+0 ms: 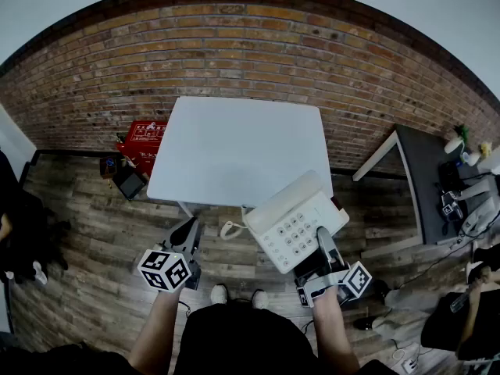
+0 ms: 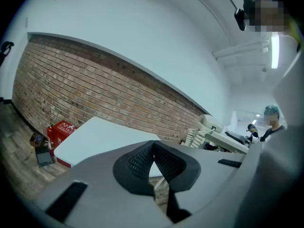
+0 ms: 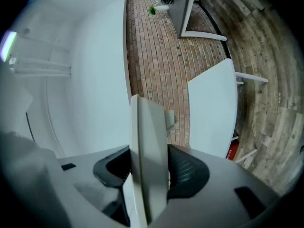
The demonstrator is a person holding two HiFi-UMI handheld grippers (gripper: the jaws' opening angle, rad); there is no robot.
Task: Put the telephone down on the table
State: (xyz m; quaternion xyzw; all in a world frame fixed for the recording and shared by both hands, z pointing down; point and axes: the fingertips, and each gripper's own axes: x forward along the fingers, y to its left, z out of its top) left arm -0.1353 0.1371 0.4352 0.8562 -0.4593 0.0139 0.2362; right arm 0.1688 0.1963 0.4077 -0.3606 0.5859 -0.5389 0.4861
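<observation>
My right tongs (image 1: 324, 244) gripped the cream push-button telephone (image 1: 291, 219) lower right of centre, in the air by the white rectangular counter (image 1: 234, 143). My left tongs (image 1: 189, 229) were closed and empty. I judged the carry was under way, and next the telephone needed moving forward and lowering flat.

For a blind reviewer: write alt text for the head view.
From above: the right gripper holds a white telephone at the near right corner of a white table. The left gripper, fingers together, hovers empty beside it over a wood floor; a brick wall stands behind.
</observation>
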